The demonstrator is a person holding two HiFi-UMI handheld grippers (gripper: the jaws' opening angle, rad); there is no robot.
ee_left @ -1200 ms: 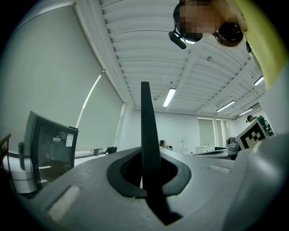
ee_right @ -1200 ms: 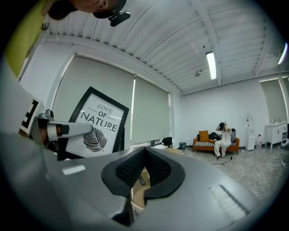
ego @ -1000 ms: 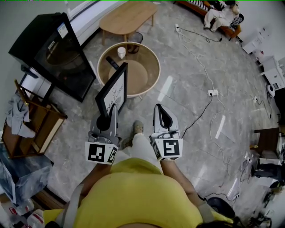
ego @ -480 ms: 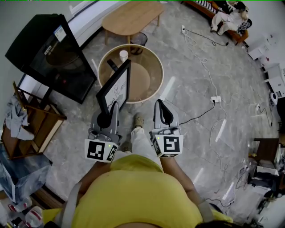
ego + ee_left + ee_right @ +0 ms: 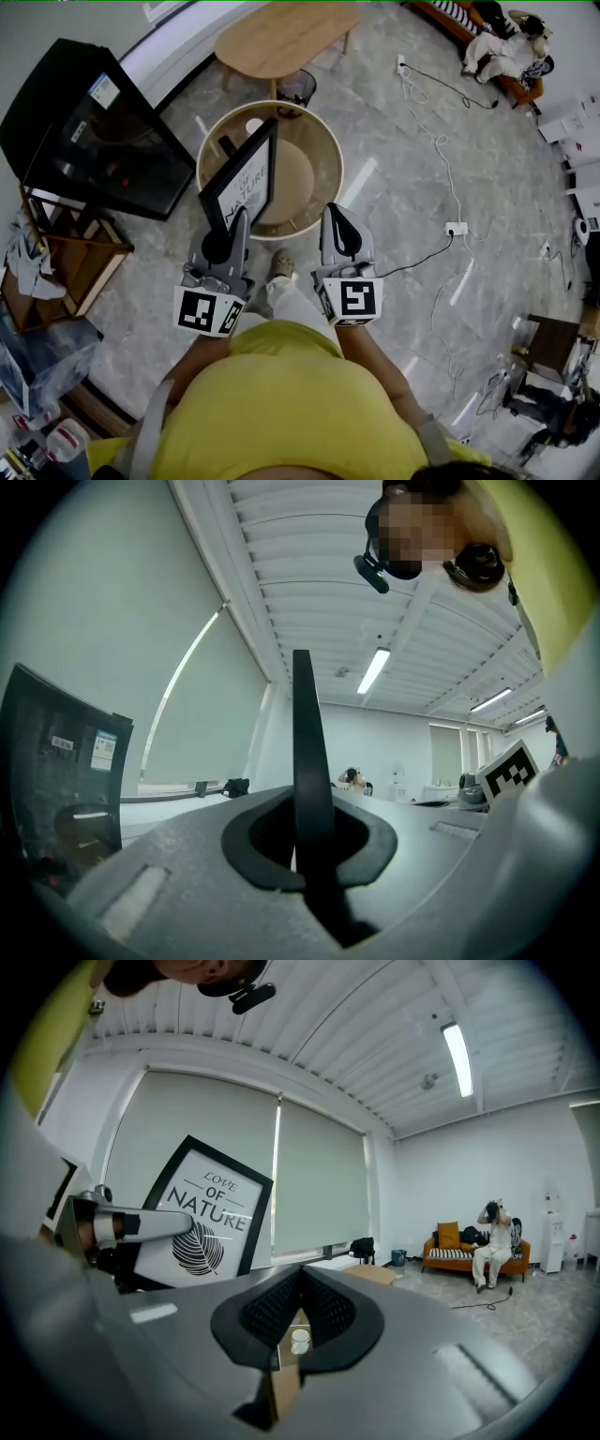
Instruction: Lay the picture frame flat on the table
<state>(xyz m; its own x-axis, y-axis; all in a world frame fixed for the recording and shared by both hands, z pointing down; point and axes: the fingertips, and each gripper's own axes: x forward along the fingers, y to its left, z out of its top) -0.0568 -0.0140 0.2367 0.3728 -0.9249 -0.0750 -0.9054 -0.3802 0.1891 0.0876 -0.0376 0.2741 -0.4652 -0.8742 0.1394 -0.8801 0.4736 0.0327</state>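
The black picture frame [image 5: 242, 183] with a white leaf print stands upright on its edge, over the near left rim of the round wooden table [image 5: 323, 141]. My left gripper [image 5: 235, 221] is shut on its lower edge. In the left gripper view the frame [image 5: 303, 742] shows edge-on as a thin dark bar between the jaws of the left gripper [image 5: 302, 841]. My right gripper [image 5: 337, 215] is shut and empty, level with the left one and apart from the frame. The right gripper view shows the frame's print [image 5: 202, 1218] at left and the closed right gripper [image 5: 298, 1321].
A white cup [image 5: 253, 125] and a dark flat object [image 5: 226, 146] sit on the round table's far side. An oval wooden table [image 5: 281, 37] lies beyond. A black cabinet [image 5: 89, 131] and a wooden rack [image 5: 52, 267] stand at left. Cables [image 5: 441, 141] cross the floor at right.
The person has come closer to the round table, so it sits nearer both grippers. The frame stays upright in the left gripper. Both grippers keep their state.
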